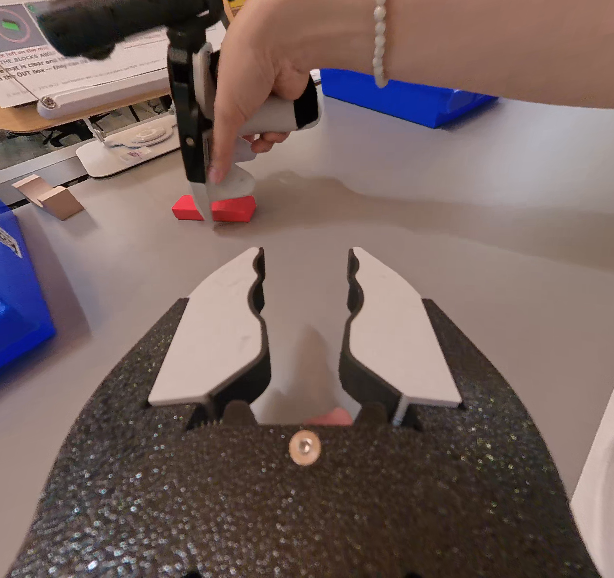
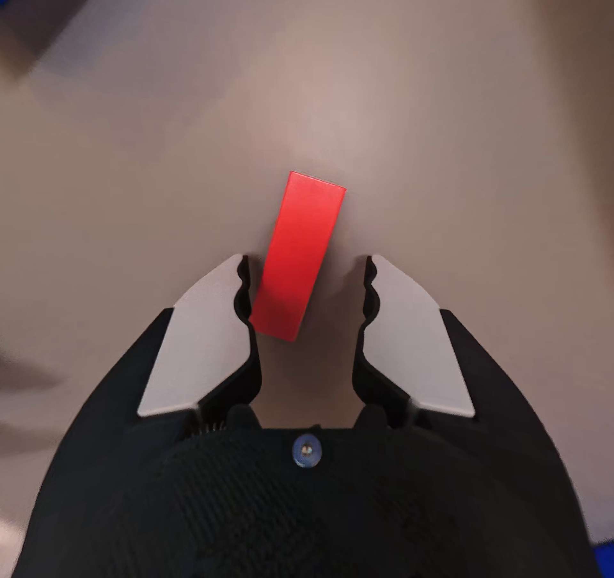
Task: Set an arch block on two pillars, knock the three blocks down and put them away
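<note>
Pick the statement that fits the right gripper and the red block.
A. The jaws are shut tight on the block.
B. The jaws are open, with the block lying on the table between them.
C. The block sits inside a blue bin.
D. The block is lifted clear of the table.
B: the right gripper has its jaws apart, straddling the red block, which lies flat on the grey table.

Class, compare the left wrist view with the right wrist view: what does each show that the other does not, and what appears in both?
Only the left wrist view: the open, empty left tongs, the hand holding the right tool, blue bins, a tan wooden block and a stand with printed sheets.
Only the right wrist view: the red block's long top face, lying skewed between the open right tongs.
Both: the red block, right tongs and grey table.
</note>
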Demonstrator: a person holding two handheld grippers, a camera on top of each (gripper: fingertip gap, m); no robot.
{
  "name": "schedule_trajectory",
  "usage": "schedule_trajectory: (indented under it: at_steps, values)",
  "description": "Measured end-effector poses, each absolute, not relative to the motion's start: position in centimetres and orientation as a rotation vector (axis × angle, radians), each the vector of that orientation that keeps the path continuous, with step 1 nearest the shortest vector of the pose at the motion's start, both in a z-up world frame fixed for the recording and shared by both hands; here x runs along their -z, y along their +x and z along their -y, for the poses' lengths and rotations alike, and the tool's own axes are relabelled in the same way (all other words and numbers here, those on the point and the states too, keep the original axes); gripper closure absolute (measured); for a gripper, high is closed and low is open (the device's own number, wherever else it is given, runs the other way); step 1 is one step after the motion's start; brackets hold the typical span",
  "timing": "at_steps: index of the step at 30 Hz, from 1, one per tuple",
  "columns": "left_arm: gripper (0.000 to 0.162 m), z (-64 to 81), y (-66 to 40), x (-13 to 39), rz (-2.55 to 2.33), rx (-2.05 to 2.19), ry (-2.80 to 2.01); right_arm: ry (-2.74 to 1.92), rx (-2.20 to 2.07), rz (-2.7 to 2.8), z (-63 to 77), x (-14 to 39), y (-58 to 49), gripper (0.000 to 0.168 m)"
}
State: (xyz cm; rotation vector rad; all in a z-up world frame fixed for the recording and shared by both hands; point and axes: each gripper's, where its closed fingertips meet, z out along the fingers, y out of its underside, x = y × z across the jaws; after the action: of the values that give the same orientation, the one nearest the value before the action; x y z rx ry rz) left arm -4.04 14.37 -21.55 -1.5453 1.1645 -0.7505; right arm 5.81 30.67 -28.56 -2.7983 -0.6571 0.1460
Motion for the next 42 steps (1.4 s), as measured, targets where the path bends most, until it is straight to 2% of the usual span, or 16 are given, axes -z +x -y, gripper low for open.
schedule_trajectory:
  at_steps: [1, 7, 13, 18, 21, 24, 28, 35, 42]
  values:
    - [0.115, -14.5, -4.2, 21.5, -1.160, 0.746, -1.545, -2.823, -0.098, 0.673, -30.6, 29.0, 6.3, 0.106]
    - [0.115, -15.0, -4.7, 21.5, -1.137, 0.751, -1.554, -2.819, -0.097, 0.729, -30.2, 28.5, 6.5, 0.135]
    - [0.115, -14.9, -4.7, 21.7, -1.144, 0.745, -1.560, -2.780, -0.066, 0.661, -28.7, 22.8, 12.0, 0.135]
    - [0.115, -14.5, -4.3, 21.9, -1.162, 0.736, -1.558, -2.733, 0.091, 0.408, -25.6, 15.1, 23.3, 0.135]
    - [0.115, -14.5, -4.1, 21.9, -1.165, 0.716, -1.554, -2.717, 0.171, 0.160, -22.3, 12.8, 31.2, 0.135]
    - [0.115, -14.3, -3.9, 21.8, -1.170, 0.719, -1.546, -2.724, 0.186, -0.041, -18.4, 13.8, 37.5, 0.135]
    - [0.115, -14.2, -3.5, 22.0, -1.179, 0.716, -1.546, -2.721, 0.065, -0.214, -15.3, 18.3, 40.9, 0.135]
    - [0.115, -13.8, -2.7, 22.4, -1.232, 0.701, -1.534, -2.814, 0.006, -0.199, -14.3, 25.3, 41.3, 0.135]
    - [0.115, -13.9, -2.3, 22.5, -1.247, 0.700, -1.533, -2.868, 0.021, -0.126, -14.6, 27.2, 41.8, 0.133]
